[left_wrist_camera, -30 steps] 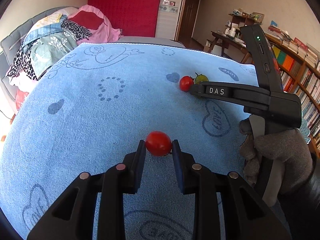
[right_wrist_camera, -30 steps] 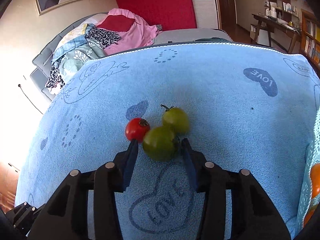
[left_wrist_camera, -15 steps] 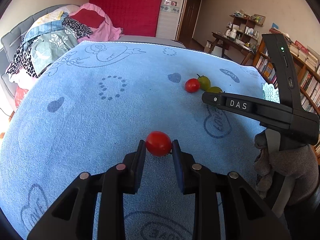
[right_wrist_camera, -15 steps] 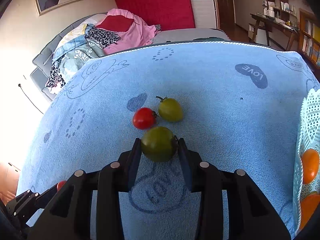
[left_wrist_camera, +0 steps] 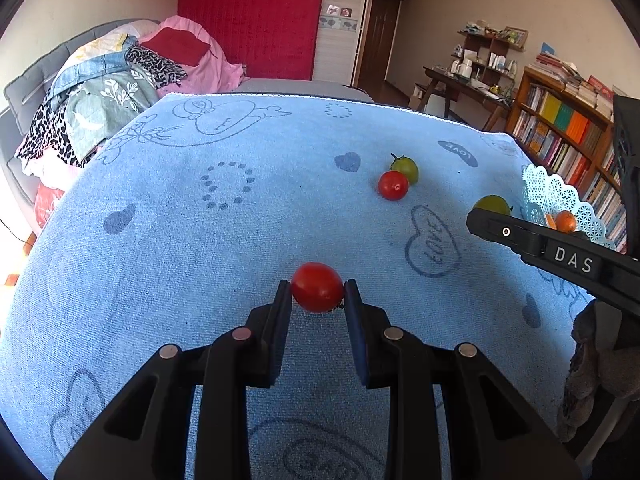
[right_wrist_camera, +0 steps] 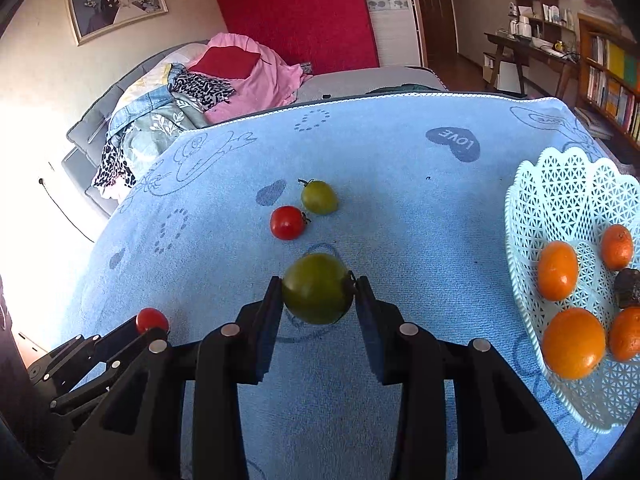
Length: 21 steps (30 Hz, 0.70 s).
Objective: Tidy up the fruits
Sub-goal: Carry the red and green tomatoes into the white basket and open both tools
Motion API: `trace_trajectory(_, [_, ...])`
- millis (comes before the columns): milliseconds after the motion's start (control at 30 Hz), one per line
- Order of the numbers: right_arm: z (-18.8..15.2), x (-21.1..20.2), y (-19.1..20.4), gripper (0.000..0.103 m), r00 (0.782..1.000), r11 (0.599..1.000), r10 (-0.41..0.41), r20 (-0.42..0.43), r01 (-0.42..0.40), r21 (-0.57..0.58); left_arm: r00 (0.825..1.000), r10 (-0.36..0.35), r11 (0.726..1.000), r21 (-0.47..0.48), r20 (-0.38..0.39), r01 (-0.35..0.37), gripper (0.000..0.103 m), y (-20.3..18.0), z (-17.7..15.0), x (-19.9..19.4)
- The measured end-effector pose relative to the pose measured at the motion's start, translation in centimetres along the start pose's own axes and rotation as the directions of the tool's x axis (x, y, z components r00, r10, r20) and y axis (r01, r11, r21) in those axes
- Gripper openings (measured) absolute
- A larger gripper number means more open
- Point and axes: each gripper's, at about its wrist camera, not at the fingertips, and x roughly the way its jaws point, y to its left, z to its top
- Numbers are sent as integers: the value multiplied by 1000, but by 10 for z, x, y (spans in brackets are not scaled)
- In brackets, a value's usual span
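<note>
My left gripper [left_wrist_camera: 317, 290] is shut on a red tomato [left_wrist_camera: 317, 287], held just above the blue towel [left_wrist_camera: 200, 240]. In the right wrist view my right gripper [right_wrist_camera: 318, 290] is shut on a large green tomato [right_wrist_camera: 318, 288], lifted off the towel. Behind it, a small red tomato [right_wrist_camera: 287, 222] and a small green tomato [right_wrist_camera: 319, 197] lie side by side on the towel. The left wrist view shows the same pair, red tomato [left_wrist_camera: 393, 185] and green tomato [left_wrist_camera: 405, 168]. A pale lattice basket [right_wrist_camera: 560, 200] at the right holds several oranges [right_wrist_camera: 573, 343].
The towel covers the whole table, its far edge [right_wrist_camera: 360, 98] running in front of a sofa piled with clothes [right_wrist_camera: 180, 100]. A bookshelf [left_wrist_camera: 560, 132] and a desk stand at the right. A gloved hand [left_wrist_camera: 596, 364] holds the right gripper's handle.
My right gripper closed on the large green tomato, lifted it from beside the other two and carried it right, toward the basket. My left gripper kept still with its red tomato.
</note>
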Motion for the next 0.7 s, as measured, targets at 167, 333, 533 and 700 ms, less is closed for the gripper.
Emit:
trace_trajectory(167, [-8,-18,-4,38,1000,1000,4,16,-4,21,1000,-2,1000,-7,-7,2,27,0,-1,-6])
trace_trajectory(333, [-15,-37,-13,38,999,999,4,37,-6,46,1000,-5,1000,0,-2,5,27,-6,-2,-14])
trace_trajectory(533, [-22,-63,-26,38,998,996,4,68,-10,84,1000,-13,1000,21,15,13,27,-18,0,-26])
trace_trajectory(700, [-30,-85,-41,38,996,994,-7,91,-3,109,999,-23,999,48,30,21,27,-34,3,-34])
